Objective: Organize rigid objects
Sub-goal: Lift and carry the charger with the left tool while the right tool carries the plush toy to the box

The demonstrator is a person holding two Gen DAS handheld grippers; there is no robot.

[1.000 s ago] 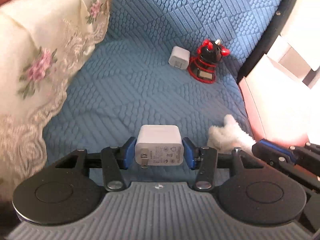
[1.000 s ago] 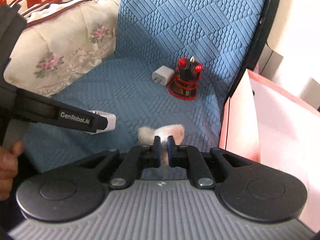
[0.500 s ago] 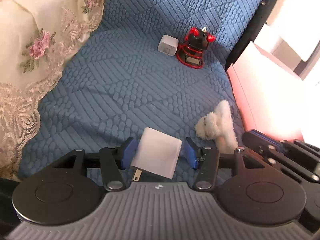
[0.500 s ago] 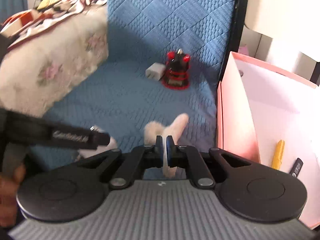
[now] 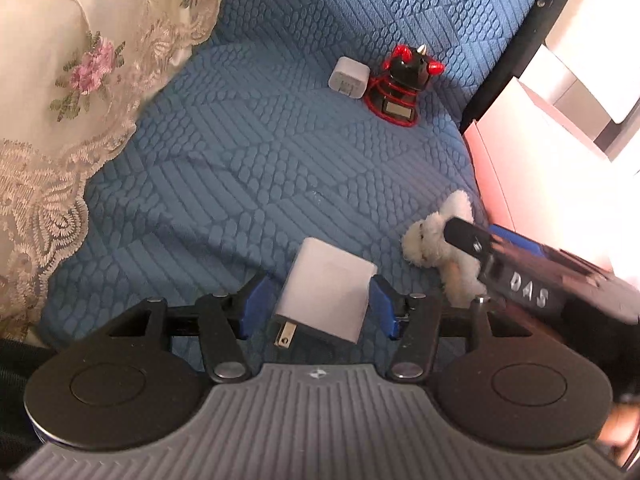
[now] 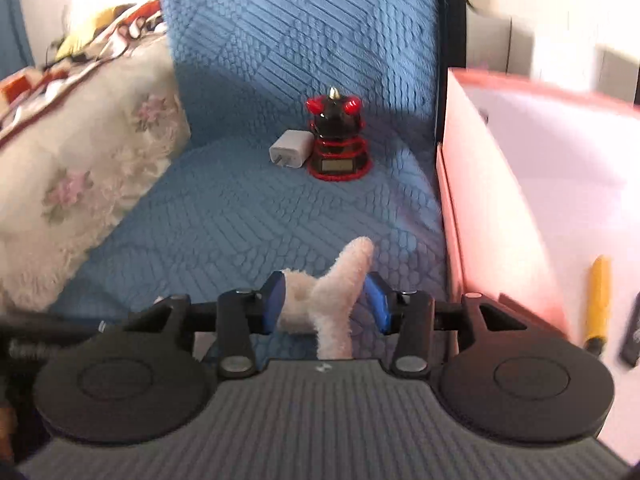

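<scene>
A white charger plug (image 5: pixel 326 294) lies loose on the blue seat between the spread jaws of my left gripper (image 5: pixel 316 306), which is open. My right gripper (image 6: pixel 325 304) is open around a white plush toy (image 6: pixel 334 292) that lies on the seat; the toy also shows in the left wrist view (image 5: pixel 436 240). A second white charger (image 5: pixel 349 78) (image 6: pixel 291 153) and a black-and-red figurine (image 5: pixel 400 88) (image 6: pixel 338 140) stand at the back of the seat, touching.
A pink box (image 6: pixel 540 208) stands right of the seat and holds a yellow pen (image 6: pixel 598 300) and a dark object (image 6: pixel 634 332). A floral lace cushion (image 5: pixel 68 92) fills the left. The blue quilted seat back (image 6: pixel 304 40) rises behind.
My left gripper opened and let the charger down onto the seat. My right gripper went from shut to open around the plush toy and swung toward the box.
</scene>
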